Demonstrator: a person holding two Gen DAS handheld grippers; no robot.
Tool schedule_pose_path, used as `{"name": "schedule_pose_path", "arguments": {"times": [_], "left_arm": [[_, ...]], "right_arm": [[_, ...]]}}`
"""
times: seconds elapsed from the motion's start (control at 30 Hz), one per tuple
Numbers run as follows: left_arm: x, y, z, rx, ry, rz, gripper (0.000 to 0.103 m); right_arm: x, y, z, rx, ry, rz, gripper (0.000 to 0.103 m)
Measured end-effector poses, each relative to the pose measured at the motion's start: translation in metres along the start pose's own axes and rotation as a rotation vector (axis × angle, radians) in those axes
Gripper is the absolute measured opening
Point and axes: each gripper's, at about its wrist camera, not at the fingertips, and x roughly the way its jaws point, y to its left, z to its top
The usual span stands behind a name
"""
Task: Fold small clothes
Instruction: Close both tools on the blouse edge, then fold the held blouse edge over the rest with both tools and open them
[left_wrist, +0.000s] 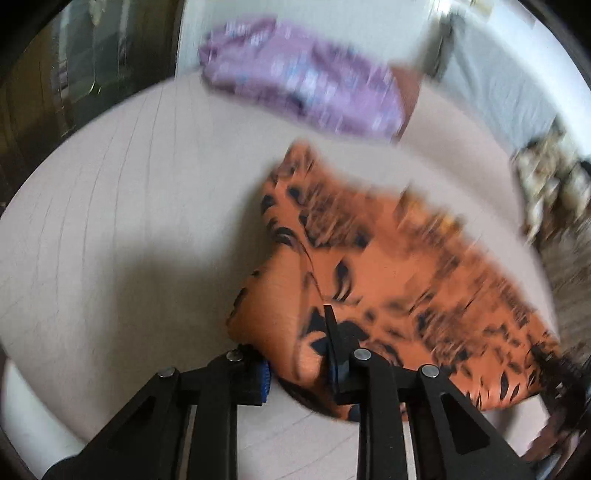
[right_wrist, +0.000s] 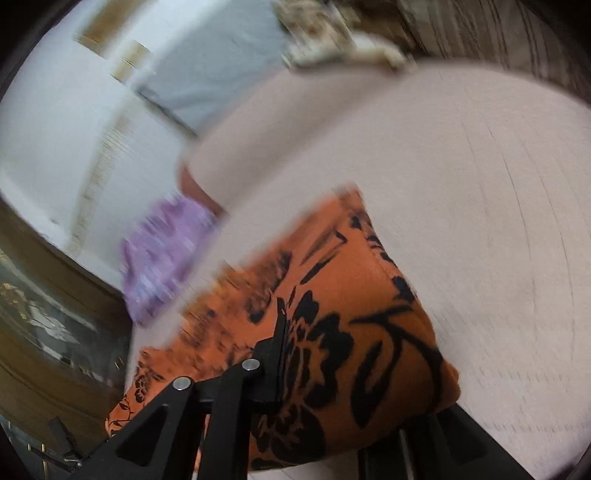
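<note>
**Both hand-held grippers pinching the orange garment**

Surface: pale pinkish tabletop (left_wrist: 110, 221), round-looking through the fisheye lens. Both views blurred.

Orange garment (left_wrist: 369, 266) with black flower print lies across the near middle of the tabletop, partly bunched and raised at its near edge. In the right wrist view the same orange garment (right_wrist: 351, 314) drapes over the gripper fingers and hides the right-hand one.

Left hand-held gripper (left_wrist: 299, 369): jaws drawn in on a fold of the orange cloth at its near left corner; cloth fills the gap between the fingers.

Right hand-held gripper (right_wrist: 321, 369): jaws narrowed on the garment's near edge; only the left finger (right_wrist: 273, 362) shows, pressed against the cloth.

Purple garment (left_wrist: 303, 81) lies bunched at the far edge of the tabletop, apart from the orange one. In the right wrist view it (right_wrist: 162, 258) sits at the left.
</note>
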Motion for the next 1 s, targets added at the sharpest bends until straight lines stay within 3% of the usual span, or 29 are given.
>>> {"name": "schedule_pose_path", "arguments": {"times": [0.03,0.1,0.17,0.2,0.23,0.3,0.4,0.47,0.5,0.57,0.63,0.7,0.77,0.83,0.9,1.0], "left_arm": [[0.004,0.005,0.001,-0.011,0.018,-0.004,0.028],[-0.005,0.012,0.006,-0.038,0.013,-0.037,0.033],[-0.025,0.017,0.010,-0.020,-0.057,-0.011,0.040],[-0.034,0.017,0.010,-0.002,-0.102,0.040,0.046],[-0.049,0.017,0.008,0.021,-0.191,0.145,0.049],[-0.064,0.017,0.006,0.045,-0.275,0.201,0.056],[-0.075,-0.001,0.006,0.107,-0.361,0.220,0.064],[-0.068,-0.022,0.003,0.179,-0.364,0.185,0.076],[-0.055,-0.034,0.001,0.213,-0.336,0.156,0.077],[-0.033,-0.044,-0.005,0.250,-0.267,0.172,0.077],[0.011,-0.049,-0.007,0.273,-0.105,0.209,0.077],[0.035,-0.045,-0.012,0.256,-0.021,0.234,0.082],[0.031,-0.048,-0.014,0.272,-0.083,0.252,0.085],[0.033,-0.051,-0.018,0.312,-0.094,0.269,0.086],[0.033,-0.049,-0.019,0.295,-0.100,0.261,0.087],[0.033,-0.050,-0.021,0.304,-0.112,0.272,0.091]], "right_arm": [[0.011,-0.016,-0.001,0.074,0.086,-0.027,0.019],[0.019,-0.037,0.001,0.195,0.157,-0.019,0.024],[0.007,-0.058,0.007,0.315,0.141,0.037,0.025],[-0.001,-0.064,0.010,0.345,0.122,0.055,0.026],[-0.012,-0.072,0.014,0.376,0.097,0.075,0.027],[-0.036,-0.086,0.021,0.419,0.013,0.060,0.034],[-0.076,-0.075,0.031,0.323,-0.216,-0.032,0.038],[-0.077,-0.053,0.033,0.201,-0.232,-0.008,0.038],[-0.070,-0.031,0.032,0.097,-0.216,-0.004,0.038],[-0.052,0.002,0.024,-0.055,-0.166,0.007,0.038],[-0.027,0.026,0.013,-0.145,-0.077,0.024,0.038],[0.003,0.034,0.000,-0.189,0.035,-0.007,0.038],[0.042,0.028,-0.014,-0.224,0.229,-0.122,0.038],[0.042,0.030,-0.017,-0.249,0.199,-0.149,0.037],[0.040,0.044,-0.009,-0.285,0.205,-0.149,0.038],[0.046,0.070,0.010,-0.347,0.139,-0.154,0.038]]}}
